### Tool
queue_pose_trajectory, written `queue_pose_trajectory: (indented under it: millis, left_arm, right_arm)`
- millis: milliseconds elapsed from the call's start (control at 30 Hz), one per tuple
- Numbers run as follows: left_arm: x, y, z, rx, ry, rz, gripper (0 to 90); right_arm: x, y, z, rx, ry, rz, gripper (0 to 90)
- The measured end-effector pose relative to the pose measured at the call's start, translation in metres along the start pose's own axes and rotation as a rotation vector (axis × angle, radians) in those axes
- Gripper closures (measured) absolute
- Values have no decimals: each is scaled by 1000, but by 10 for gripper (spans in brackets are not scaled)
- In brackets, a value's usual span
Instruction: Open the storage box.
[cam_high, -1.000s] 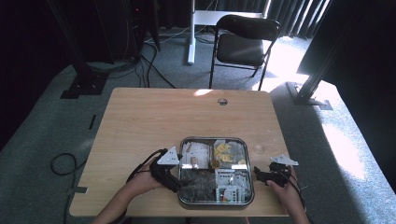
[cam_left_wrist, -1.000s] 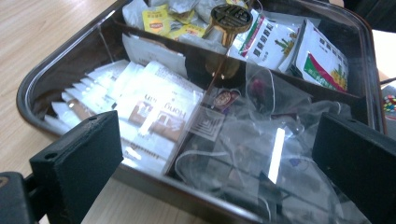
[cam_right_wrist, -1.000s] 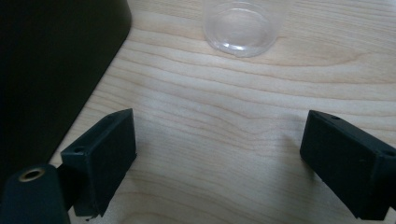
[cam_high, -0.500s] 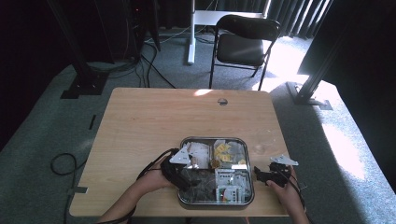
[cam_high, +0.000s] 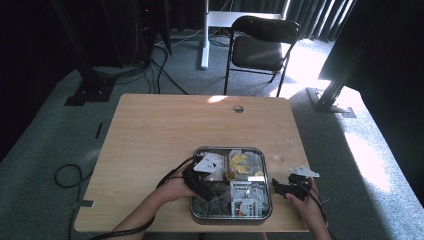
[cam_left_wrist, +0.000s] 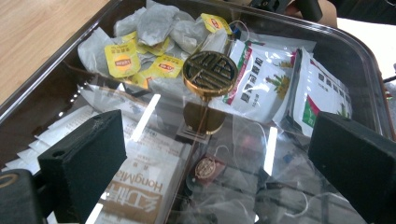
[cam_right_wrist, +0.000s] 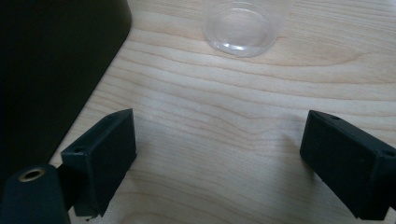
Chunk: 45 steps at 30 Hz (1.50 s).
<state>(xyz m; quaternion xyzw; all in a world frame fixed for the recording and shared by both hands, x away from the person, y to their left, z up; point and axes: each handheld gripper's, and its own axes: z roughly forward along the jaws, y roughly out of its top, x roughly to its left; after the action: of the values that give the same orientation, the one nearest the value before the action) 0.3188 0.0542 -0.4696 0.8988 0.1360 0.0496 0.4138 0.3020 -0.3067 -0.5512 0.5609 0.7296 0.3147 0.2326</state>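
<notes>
While lid stays on | left gripper (cam_left_wrist: 219, 158) hovering wide-jawed, brass knob (cam_left_wrist: 209, 74) just ahead between jaws, ungrasped | right gripper (cam_right_wrist: 217, 161) idling wide, clear cup (cam_right_wrist: 243, 25) ahead | opening tea box (cam_left_wrist: 355, 51) pending

Your box (cam_high: 195, 210) sits on the table (cam_high: 165, 125) at its near edge, right of centre. Your left gripper (cam_high: 206, 181) is over the box's left half, with the lid knob (cam_left_wrist: 209, 73) ahead between its jaws. Behind the knob lie tea bags (cam_left_wrist: 154, 28); to its right, sachets (cam_left_wrist: 280, 79); on its near left, packets (cam_left_wrist: 140, 186). Your right gripper (cam_high: 284, 188) is on the table just right of the box. A cup (cam_right_wrist: 242, 23) stands on the table ahead of it.
</notes>
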Motion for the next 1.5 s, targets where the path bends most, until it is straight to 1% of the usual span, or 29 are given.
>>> queue_pose_trajectory:
  millis: [100, 200, 233, 267, 367, 400, 433, 467, 533, 567, 633, 667, 700, 733, 800, 833, 900, 933, 1000, 1033, 1067, 1133, 1200, 1267, 1300, 1400, 1433, 1500]
  left_arm:
    - [1, 3, 2, -4, -3, -9, 42]
    - [2, 5, 7, 2, -6, -7, 43]
    - [2, 6, 8, 14, -10, -1, 43]
    - [1, 7, 9, 13, -14, 1, 61]
    - [2, 11, 12, 9, -16, -1, 68]
    - [2, 12, 13, 6, -21, -1, 109]
    - [2, 12, 14, 4, -15, -2, 109]
    - [2, 14, 17, 4, -19, -6, 143]
    - [2, 14, 18, 12, -13, -3, 167]
    - [1, 15, 19, 14, -15, 4, 167]
    - [1, 16, 21, 11, -20, 5, 169]
    - [0, 17, 22, 16, -16, 6, 202]
    - [0, 18, 23, 14, -10, 6, 215]
    - [0, 19, 25, 21, -13, 6, 215]
    - [0, 21, 30, 42, 16, 9, 293]
    - [0, 21, 30, 42, 16, 9, 314]
    - [1, 21, 32, 45, 13, 5, 314]
    - [1, 22, 32, 37, 14, 2, 379]
    - [2, 22, 32, 25, 13, 0, 438]
    - [2, 21, 32, 19, 19, 7, 461]
    - [2, 21, 33, 19, 15, 11, 486]
    - [3, 21, 34, 22, 17, 9, 488]
    - [3, 21, 34, 17, 7, -1, 489]
    - [3, 22, 34, 14, 10, 0, 490]
    - [3, 22, 34, 10, 0, -4, 508]
    - [2, 23, 36, 14, -6, -8, 512]
    - [2, 22, 37, 14, -1, -2, 521]
    - [1, 22, 38, 16, -3, -3, 536]
  right_arm:
    - [0, 0, 0, 0, 0, 0, 99]
    - [0, 0, 0, 0, 0, 0, 100]
    - [0, 0, 0, 0, 0, 0, 99]
    - [0, 0, 0, 0, 0, 0, 99]
    - [0, 0, 0, 0, 0, 0, 99]
    - [0, 0, 0, 0, 0, 0, 99]
    - [0, 0, 0, 0, 0, 0, 99]
    - [0, 0, 0, 0, 0, 0, 100]
    - [0, 0, 0, 0, 0, 0, 100]
    - [0, 0, 0, 0, 0, 0, 100]
    - [0, 0, 0, 0, 0, 0, 99]
    - [0, 0, 0, 0, 0, 0, 100]
    - [0, 0, 0, 0, 0, 0, 100]
    - [0, 0, 0, 0, 0, 0, 100]
    - [0, 0, 0, 0, 0, 0, 100]
    - [0, 0, 0, 0, 0, 0, 100]
    - [0, 0, 0, 0, 0, 0, 100]
    - [0, 0, 0, 0, 0, 0, 100]
    - [0, 0, 0, 0, 1, -1, 100]
    - [0, -1, -1, 0, 2, -1, 100]
    - [0, -1, -1, -1, 2, -2, 100]
    - [0, -1, -1, 0, 2, -2, 100]
    - [0, -1, -1, -1, 2, -2, 100]
    - [0, -1, -1, 0, 2, -2, 100]
    - [0, -1, -1, -1, 2, -2, 100]
    - [0, -1, -1, 0, 2, -2, 100]
    - [0, -1, -1, -1, 2, -2, 100]
    - [0, -1, -1, 0, 2, -2, 100]
